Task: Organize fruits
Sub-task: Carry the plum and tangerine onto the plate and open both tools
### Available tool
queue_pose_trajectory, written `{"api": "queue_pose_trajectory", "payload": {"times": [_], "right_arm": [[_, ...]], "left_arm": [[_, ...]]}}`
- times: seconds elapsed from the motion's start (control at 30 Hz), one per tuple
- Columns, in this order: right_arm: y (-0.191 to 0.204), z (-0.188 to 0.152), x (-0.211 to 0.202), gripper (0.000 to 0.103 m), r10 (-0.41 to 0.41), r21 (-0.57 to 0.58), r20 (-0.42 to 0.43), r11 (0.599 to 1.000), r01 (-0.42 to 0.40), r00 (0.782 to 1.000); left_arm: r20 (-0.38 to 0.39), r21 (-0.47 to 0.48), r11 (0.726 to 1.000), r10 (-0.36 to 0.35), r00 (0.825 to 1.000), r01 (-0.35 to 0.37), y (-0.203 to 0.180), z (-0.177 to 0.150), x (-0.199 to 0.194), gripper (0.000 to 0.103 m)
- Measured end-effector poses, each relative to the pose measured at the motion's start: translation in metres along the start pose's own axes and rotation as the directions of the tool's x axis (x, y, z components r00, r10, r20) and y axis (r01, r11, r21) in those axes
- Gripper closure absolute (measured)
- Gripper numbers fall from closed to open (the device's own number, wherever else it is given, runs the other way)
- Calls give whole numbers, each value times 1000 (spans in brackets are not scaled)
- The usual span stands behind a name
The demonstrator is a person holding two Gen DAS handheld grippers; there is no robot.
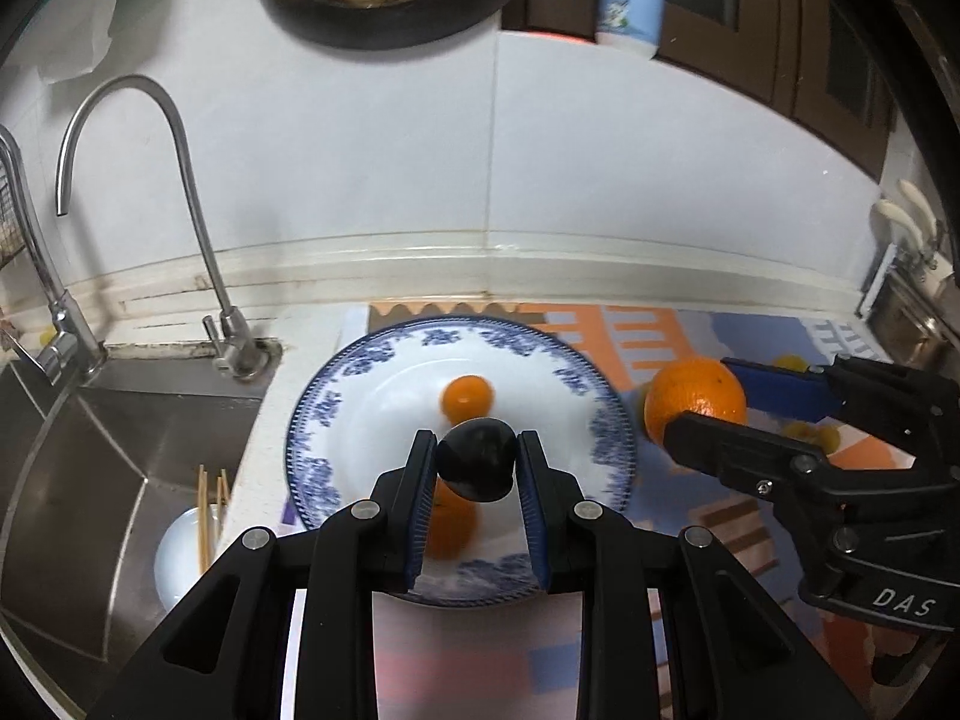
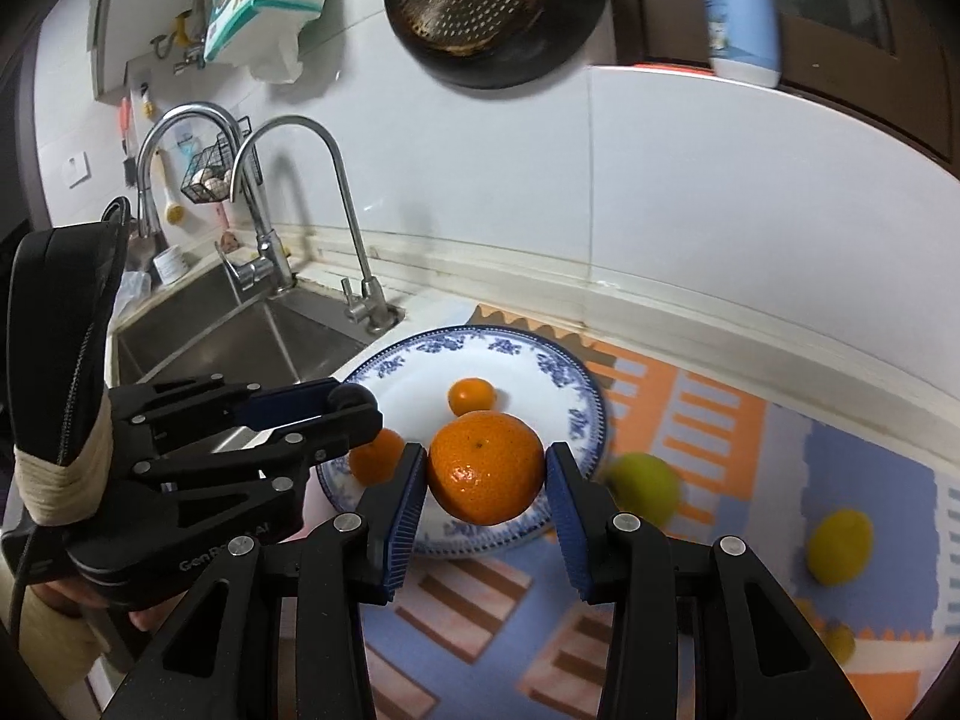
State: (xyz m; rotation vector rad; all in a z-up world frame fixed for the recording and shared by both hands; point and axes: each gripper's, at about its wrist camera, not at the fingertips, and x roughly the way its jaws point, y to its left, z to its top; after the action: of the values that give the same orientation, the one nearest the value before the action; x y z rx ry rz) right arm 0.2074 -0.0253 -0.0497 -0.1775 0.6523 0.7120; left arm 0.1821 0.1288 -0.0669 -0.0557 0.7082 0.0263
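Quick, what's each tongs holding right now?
Left tongs: shut on a dark fruit.
Right tongs: shut on an orange.

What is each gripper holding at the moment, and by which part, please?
The left gripper clamps a dark round fruit by its sides; the right gripper clamps a large orange across its middle.

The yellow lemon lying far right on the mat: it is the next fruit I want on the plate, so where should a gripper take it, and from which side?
Grip the lemon across its narrow middle, coming from above with jaws set crosswise to its long axis. It lies alone on the mat, so nothing crowds it; its tapered ends would likely slip.
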Motion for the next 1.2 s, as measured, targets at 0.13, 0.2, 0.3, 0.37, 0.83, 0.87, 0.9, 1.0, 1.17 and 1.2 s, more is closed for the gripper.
{"api": "queue_pose_trajectory", "payload": {"times": [0.13,0.2,0.3,0.37,0.83,0.87,0.9,1.0,1.17,1.2], "right_arm": [[4,7,20,61,4,6,-18,1000,-4,1000],[4,9,28,61,6,14,-33,1000,-6,999],[6,9,41,61,3,17,-53,1000,-2,999],[6,9,51,61,-9,14,-70,1000,10,998],[-2,1,101,61,-25,48,-190,998,35,981],[-2,0,101,61,-24,49,-190,998,34,981],[-2,0,102,61,-23,50,-190,998,33,981],[-3,0,101,61,-24,56,-181,998,34,983],[-4,2,94,60,-26,68,-164,997,37,986],[-3,3,90,60,-32,65,-151,997,42,988]], "left_arm": [[-28,-2,1000,2,1000,-2,12,1,13,76],[-41,-2,1000,7,999,-7,17,2,20,76],[-68,6,1000,6,998,-5,25,4,32,76],[-85,5,1000,3,996,-2,30,6,39,76],[-219,3,999,-37,975,39,45,8,86,76],[-220,2,999,-37,975,39,45,8,87,76],[-221,3,999,-36,975,37,44,8,87,74],[-215,3,1000,-30,976,31,44,8,85,64],[-182,-1,1000,-10,983,10,43,8,73,59],[-175,-6,1000,-10,985,10,43,9,69,58]]}}
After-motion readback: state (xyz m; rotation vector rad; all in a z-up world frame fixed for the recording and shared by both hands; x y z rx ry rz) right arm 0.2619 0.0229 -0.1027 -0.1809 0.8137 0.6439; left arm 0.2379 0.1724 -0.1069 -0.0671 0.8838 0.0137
